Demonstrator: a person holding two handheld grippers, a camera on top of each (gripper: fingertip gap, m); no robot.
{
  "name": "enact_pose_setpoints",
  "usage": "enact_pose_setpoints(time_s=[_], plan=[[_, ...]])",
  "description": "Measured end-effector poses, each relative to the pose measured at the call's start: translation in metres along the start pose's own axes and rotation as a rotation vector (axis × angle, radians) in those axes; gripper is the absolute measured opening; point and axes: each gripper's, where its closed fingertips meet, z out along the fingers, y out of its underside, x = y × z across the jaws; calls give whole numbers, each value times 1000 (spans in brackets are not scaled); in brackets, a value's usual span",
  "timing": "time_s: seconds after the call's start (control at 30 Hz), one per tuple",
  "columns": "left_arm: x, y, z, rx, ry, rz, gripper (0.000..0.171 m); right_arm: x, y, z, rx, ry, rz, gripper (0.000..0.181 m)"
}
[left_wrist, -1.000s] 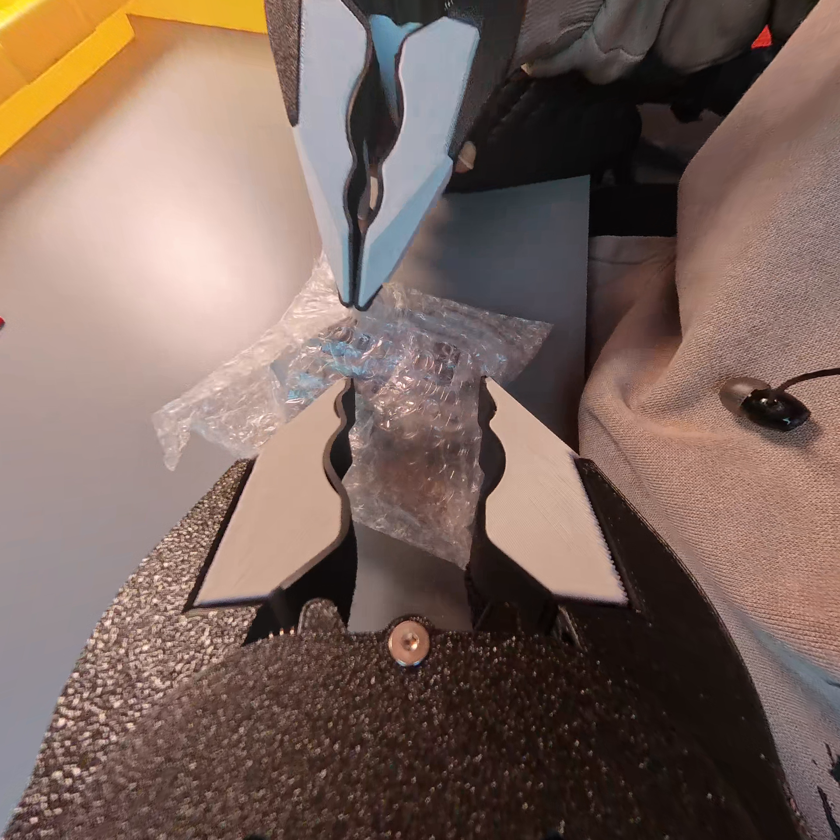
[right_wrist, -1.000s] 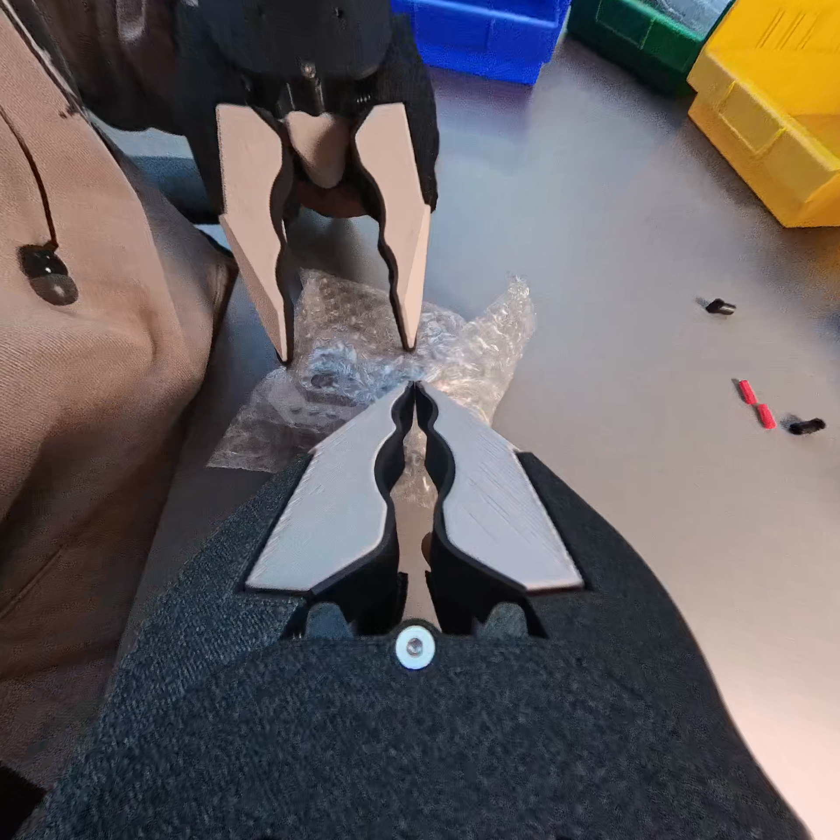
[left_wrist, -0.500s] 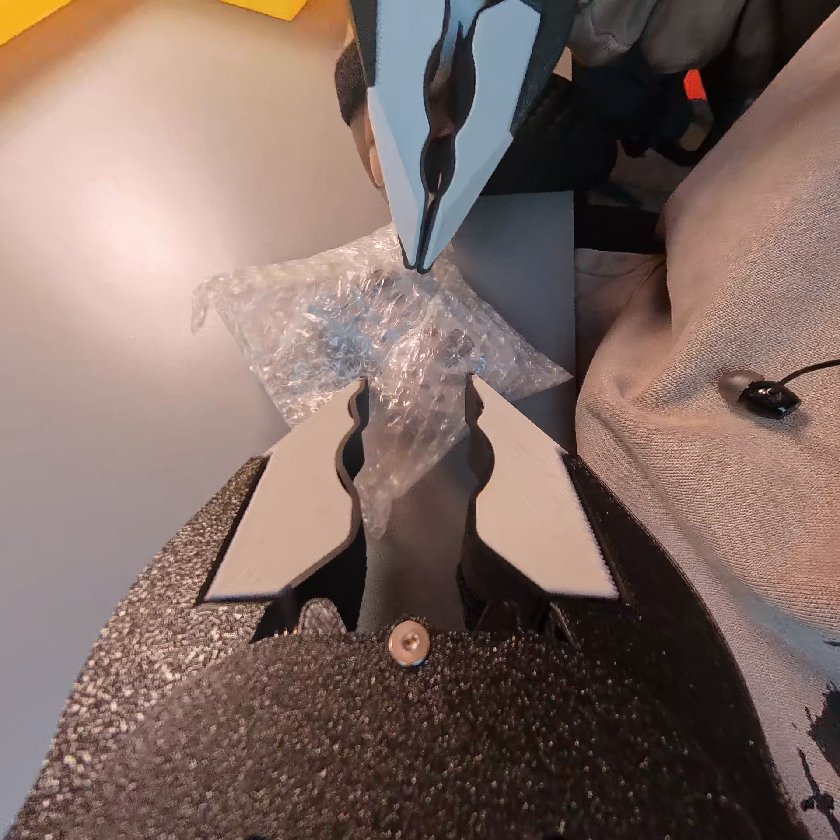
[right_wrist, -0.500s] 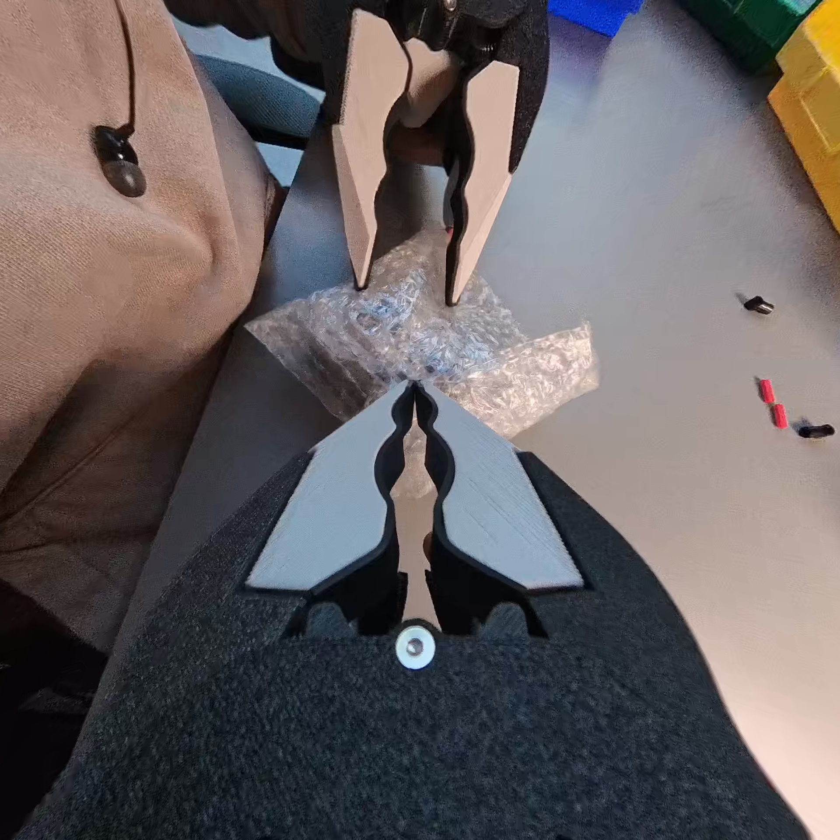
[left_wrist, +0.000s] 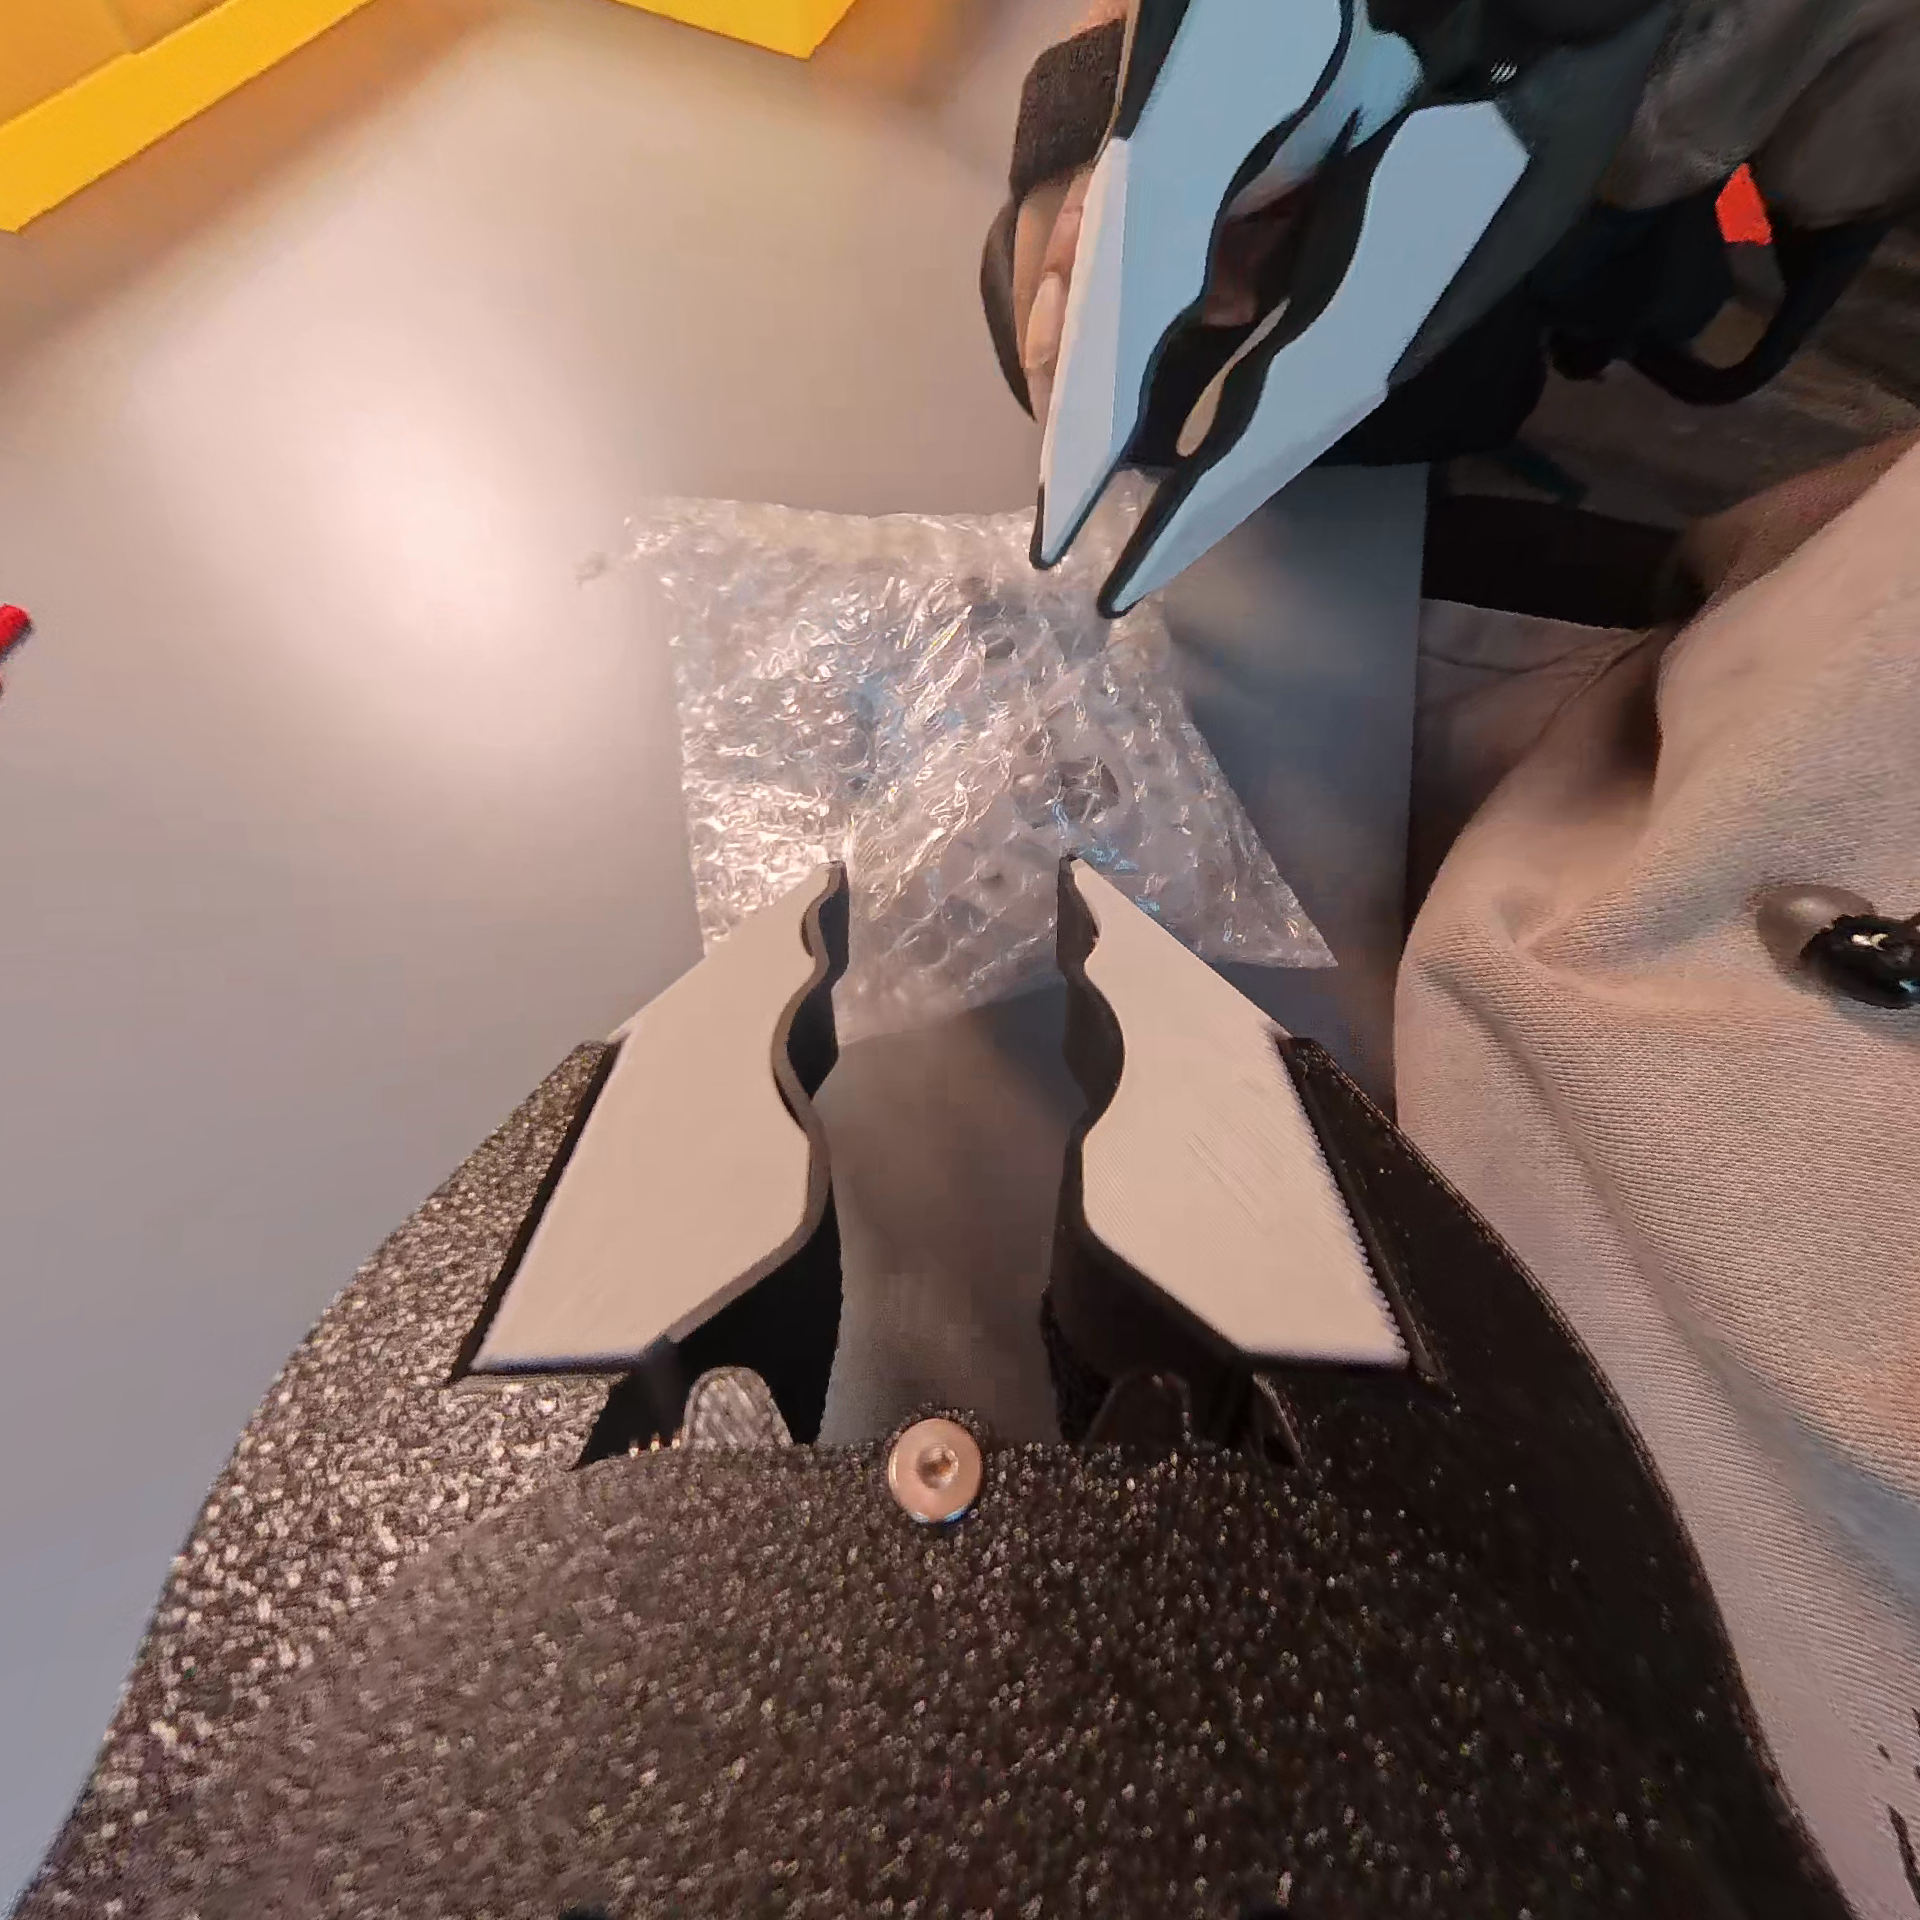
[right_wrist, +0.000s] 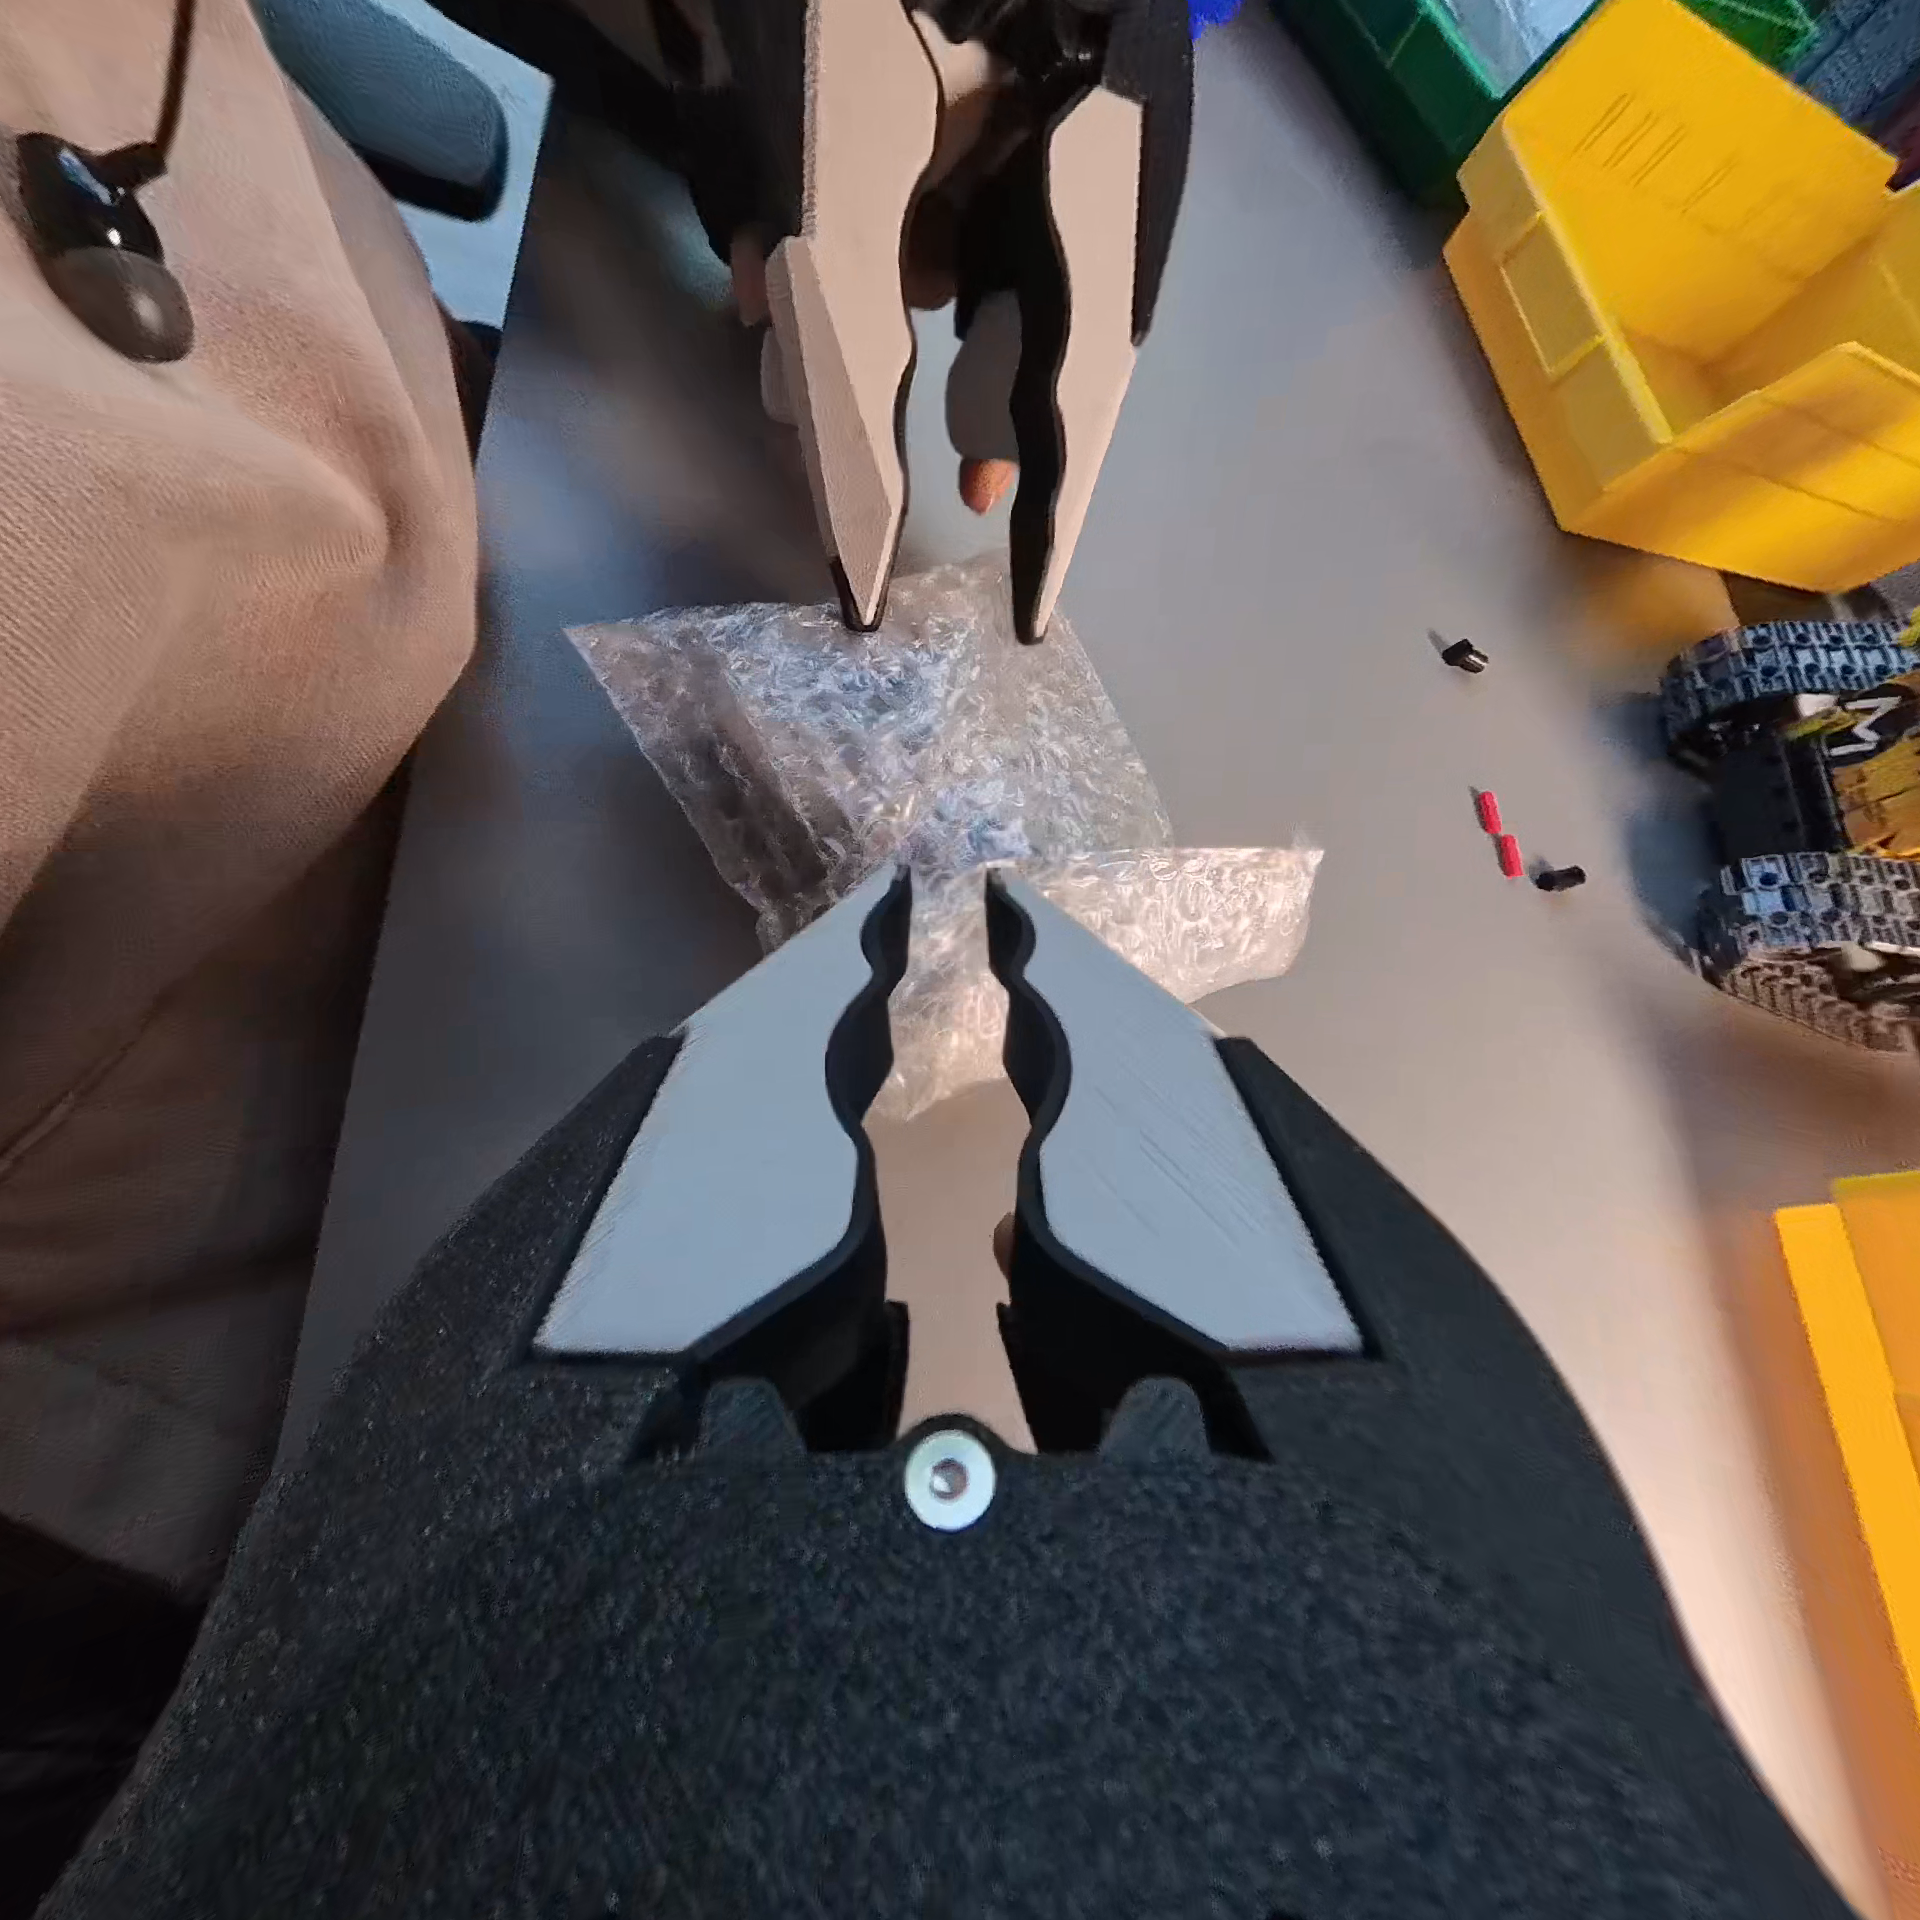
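Note:
A crumpled clear bubble-wrap bag (left_wrist: 935, 748) lies on the grey table (left_wrist: 364, 727) near its edge, with something dark inside. It also shows in the right wrist view (right_wrist: 935, 748). My left gripper (left_wrist: 954, 878) is open, its fingertips just over the near end of the bag. It shows across the bag in the right wrist view (right_wrist: 945, 623). My right gripper (right_wrist: 945, 878) is slightly open over the opposite end, with the wrap loose between its tips. In the left wrist view it (left_wrist: 1081, 582) hangs over the bag's far corner, its tips a little apart.
A person's beige garment (right_wrist: 187, 623) borders the table edge. Yellow bins (right_wrist: 1683, 343) and a green bin (right_wrist: 1382, 94) stand at the far right. A tracked toy vehicle (right_wrist: 1808, 831) and small red and black pieces (right_wrist: 1501, 831) lie to the right. About 7 cm separates my left fingertips from my right. The tracked toy vehicle (right_wrist: 1808, 831) is about equally far from each gripper, around 35 cm.
My right gripper was shut on the bubble wrap and has parted, letting it go. The bag has settled flatter on the table. My left gripper stays open.

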Motion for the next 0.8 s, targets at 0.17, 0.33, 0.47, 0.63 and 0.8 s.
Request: enact_pose_setpoints(time_s=[0.17, 0.33, 0.47, 0.63, 0.8], plan=[[-4, -18, -17, 47, -88, 58, 36, -3, -3, -13, 34, -61, 159, 31], [22, -28, -4, 59, 4, 47, 50, -1, 5, -6, -32, -6, 141, 23], [9, -12, 13, -23, -71, 68, 39, -3, 9, -1, -60, 58, 32, 12], [8, -13, 16, -8, -61, 21, 35, -9, 1, -8, -7, 67, -41, 3], [9, -15, 17, 0, -54, 19, 33, -23, 5, -1, -36, 83, -209, 4]])
